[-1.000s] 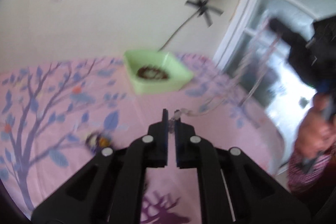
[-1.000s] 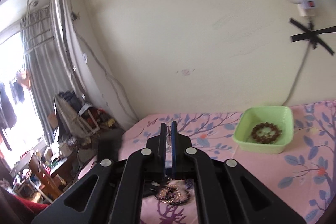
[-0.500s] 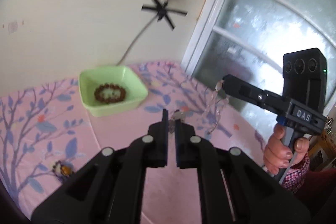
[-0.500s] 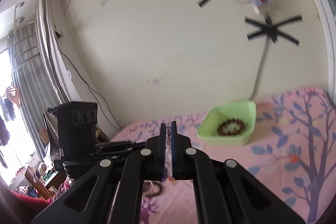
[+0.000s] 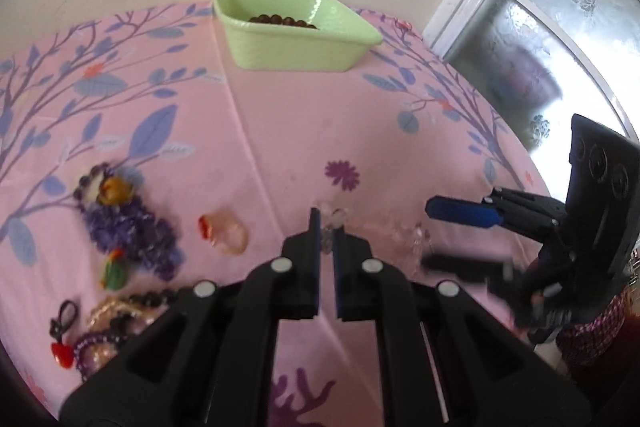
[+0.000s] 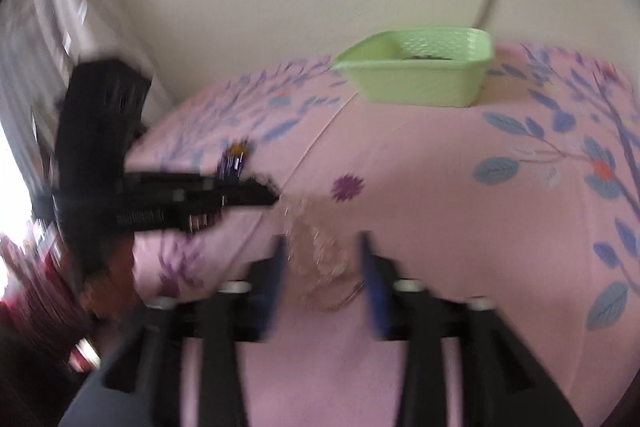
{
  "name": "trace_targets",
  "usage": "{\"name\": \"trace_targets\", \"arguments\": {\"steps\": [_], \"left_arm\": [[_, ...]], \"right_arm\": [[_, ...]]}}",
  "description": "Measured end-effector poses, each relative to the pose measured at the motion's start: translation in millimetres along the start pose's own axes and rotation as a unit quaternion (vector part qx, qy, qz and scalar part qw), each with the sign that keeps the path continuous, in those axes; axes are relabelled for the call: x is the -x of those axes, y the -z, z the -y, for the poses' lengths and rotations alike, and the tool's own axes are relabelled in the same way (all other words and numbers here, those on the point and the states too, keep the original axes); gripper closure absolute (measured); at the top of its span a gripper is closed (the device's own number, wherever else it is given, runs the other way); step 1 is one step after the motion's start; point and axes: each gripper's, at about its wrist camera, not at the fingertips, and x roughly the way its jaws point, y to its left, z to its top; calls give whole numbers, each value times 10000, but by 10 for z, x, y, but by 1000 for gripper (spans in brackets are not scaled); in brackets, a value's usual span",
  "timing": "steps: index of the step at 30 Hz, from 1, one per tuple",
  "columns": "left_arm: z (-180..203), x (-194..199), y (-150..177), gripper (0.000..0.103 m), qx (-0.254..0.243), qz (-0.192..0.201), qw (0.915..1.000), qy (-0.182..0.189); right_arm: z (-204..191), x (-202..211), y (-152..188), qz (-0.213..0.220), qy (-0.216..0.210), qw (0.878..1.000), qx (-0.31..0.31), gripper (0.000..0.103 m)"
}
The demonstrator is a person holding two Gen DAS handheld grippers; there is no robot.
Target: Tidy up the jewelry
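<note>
The left wrist view is showing a heap of beaded jewelry (image 5: 128,227) lying toward the left edge of the pink tablecloth (image 5: 304,131), which the blurred right wrist view is barely catching. The left gripper (image 5: 327,227) is pinching one end of a clear bead bracelet (image 5: 396,231). The right gripper (image 6: 324,251) has just been opening, its jaws standing apart around the bracelet's other end. The green tray (image 5: 296,43) is sitting near the far edge, holding a brown bead bracelet (image 5: 282,21).
</note>
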Motion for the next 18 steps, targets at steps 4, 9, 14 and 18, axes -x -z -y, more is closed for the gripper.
{"name": "trace_targets", "arguments": {"steps": [4, 9, 14, 18], "left_arm": [[4, 100, -5, 98, 23, 131, 9999, 56], [156, 412, -97, 98, -147, 521, 9983, 203], [302, 691, -254, 98, -332, 835, 9951, 404], [332, 766, -423, 98, -374, 881, 9946, 393]], "right_arm": [[-179, -109, 13, -250, 263, 9980, 521, 70], [-154, -199, 26, -275, 640, 9951, 701, 85], [-2, -220, -44, -145, 387, 9988, 270, 103], [135, -57, -239, 211, -76, 9994, -250, 103]]}}
